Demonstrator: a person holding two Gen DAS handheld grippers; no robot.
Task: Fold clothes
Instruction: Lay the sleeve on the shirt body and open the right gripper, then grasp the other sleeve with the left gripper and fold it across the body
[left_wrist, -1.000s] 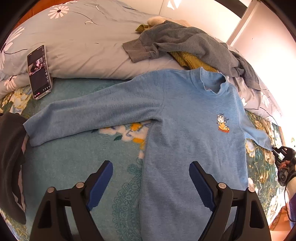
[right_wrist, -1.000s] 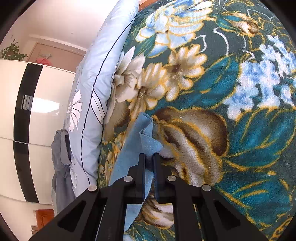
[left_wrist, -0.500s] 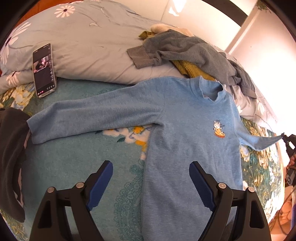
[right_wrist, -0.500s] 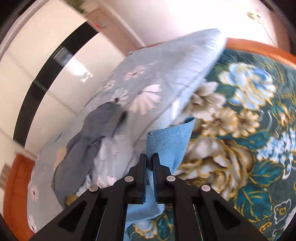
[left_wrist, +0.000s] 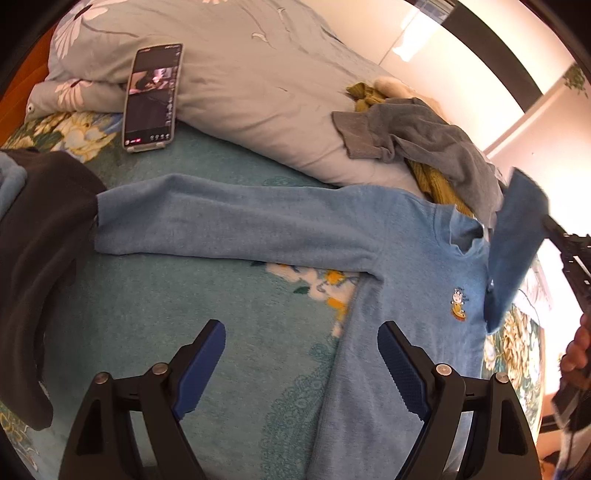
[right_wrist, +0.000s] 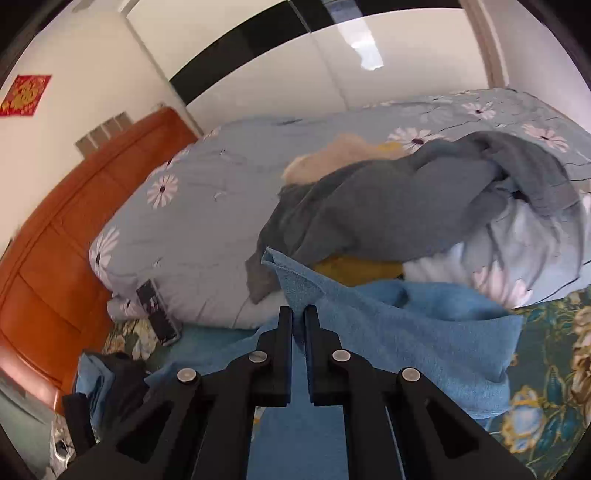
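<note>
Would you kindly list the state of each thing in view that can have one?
Left tongs: open, empty.
Right tongs: shut on the sleeve.
Blue sweater: spread flat, one sleeve lifted.
Phone: screen lit, propped against the duvet.
Grey sweater: crumpled.

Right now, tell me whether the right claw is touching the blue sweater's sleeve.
Touching. The right wrist view shows the right claw shut on the sleeve of the blue sweater, the cuff sticking up between its closed jaws.
</note>
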